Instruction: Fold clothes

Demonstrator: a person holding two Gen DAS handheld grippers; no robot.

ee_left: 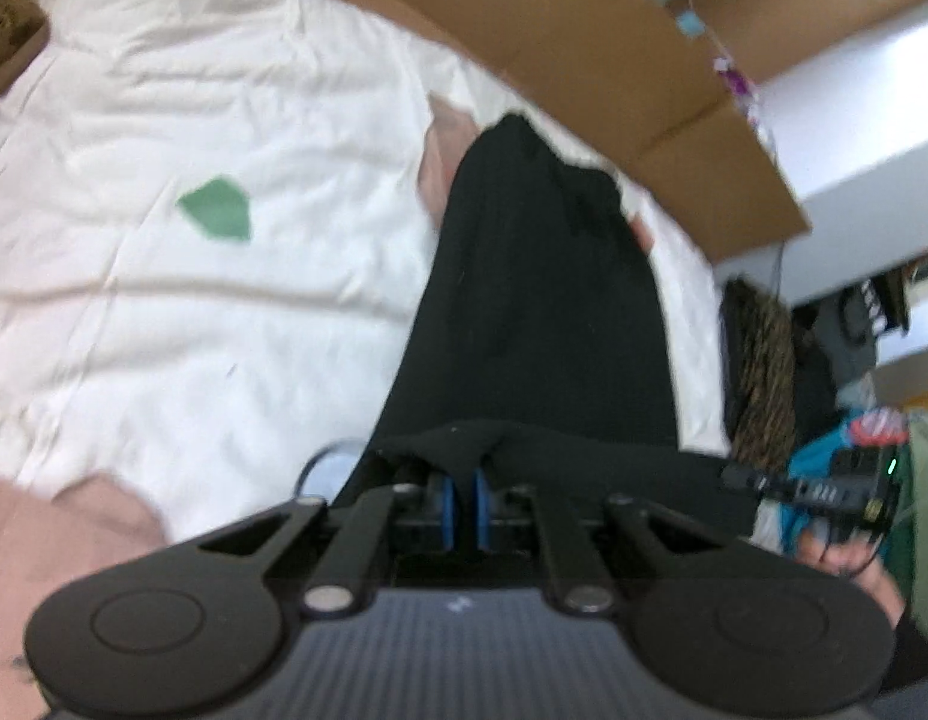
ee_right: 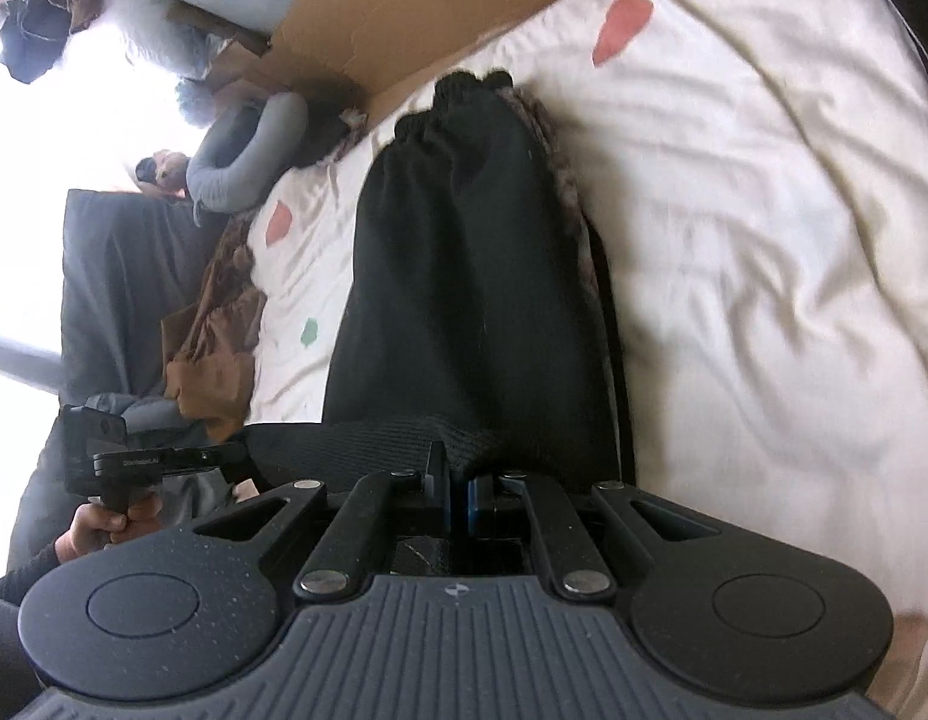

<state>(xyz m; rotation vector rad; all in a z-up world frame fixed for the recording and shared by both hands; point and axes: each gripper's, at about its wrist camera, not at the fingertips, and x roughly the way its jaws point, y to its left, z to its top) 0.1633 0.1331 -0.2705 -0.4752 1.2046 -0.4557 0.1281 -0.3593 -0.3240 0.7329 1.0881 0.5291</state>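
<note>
A black knit garment [ee_left: 541, 300] stretches long and narrow straight ahead of each hand-held gripper, its near ribbed edge [ee_right: 368, 432] pinched between the blue pads, its gathered far end [ee_right: 458, 102] resting on the white bed cover.

Ahead of my jaws: white bedspread [ee_left: 194, 312] with pink and green patches, creased. Beyond it, brown cardboard [ee_left: 583, 48] along the far edge. Past my right-side jaws, to their left, very bright light [ee_right: 62, 138]; dark clutter there, blurred.
</note>
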